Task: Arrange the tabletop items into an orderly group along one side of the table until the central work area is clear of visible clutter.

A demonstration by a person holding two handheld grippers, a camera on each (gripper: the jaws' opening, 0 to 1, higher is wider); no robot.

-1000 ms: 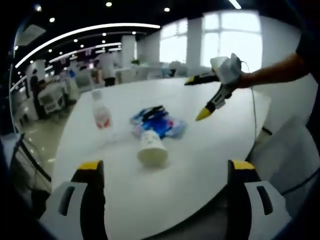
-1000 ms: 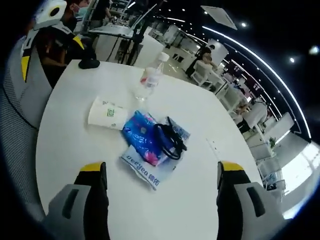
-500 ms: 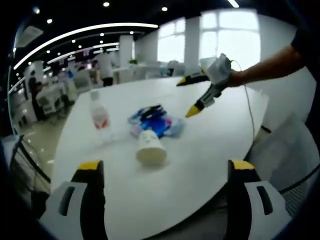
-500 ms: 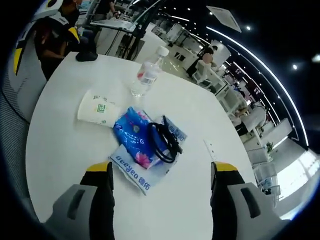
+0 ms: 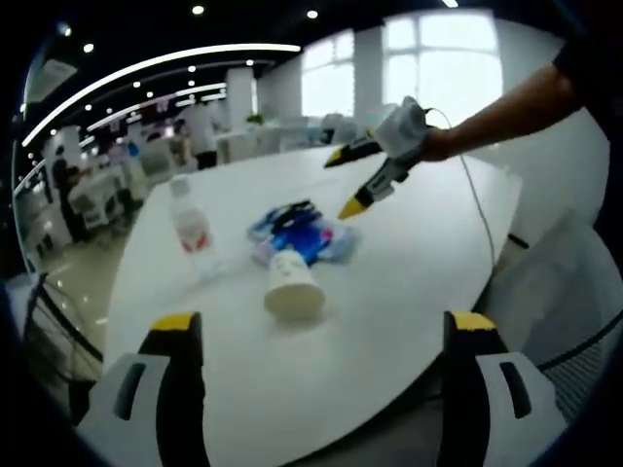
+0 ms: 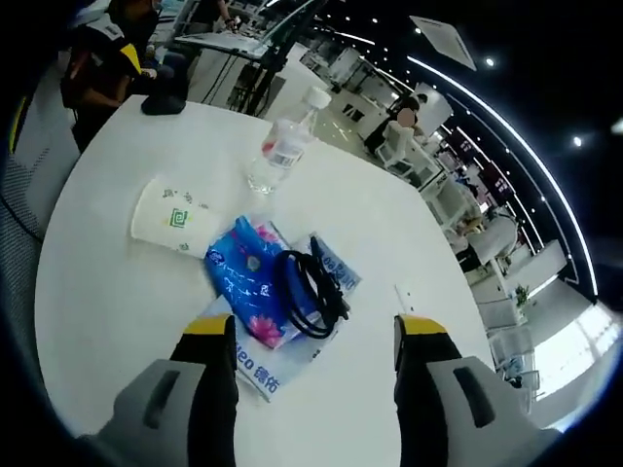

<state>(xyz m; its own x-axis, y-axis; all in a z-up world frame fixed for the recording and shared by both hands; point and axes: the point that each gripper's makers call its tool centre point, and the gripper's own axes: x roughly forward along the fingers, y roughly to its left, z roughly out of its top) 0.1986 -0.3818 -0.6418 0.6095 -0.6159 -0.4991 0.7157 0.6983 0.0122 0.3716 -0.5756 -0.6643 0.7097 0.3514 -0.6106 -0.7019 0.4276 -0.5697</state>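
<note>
Right gripper (image 6: 310, 336) hovered over table (image 6: 117, 292), jaws apart, straddling blue packs (image 6: 255, 292) with black cable (image 6: 310, 292) on top. Cup (image 6: 173, 219) lay on side beside packs; bottle (image 6: 282, 146) upright beyond. Left gripper (image 5: 316, 336) jaws apart, near table edge, cup (image 5: 292, 285) ahead.

Open-plan office: desk rows (image 5: 107, 180), ceiling light strips (image 5: 146, 63)

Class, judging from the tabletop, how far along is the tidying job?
Nothing looks done: the paper cup on its side, water bottle and blue packets with the black cable sit mid-table. In hand: the open right gripper hovers over the packets. Grouping everything remains.
</note>
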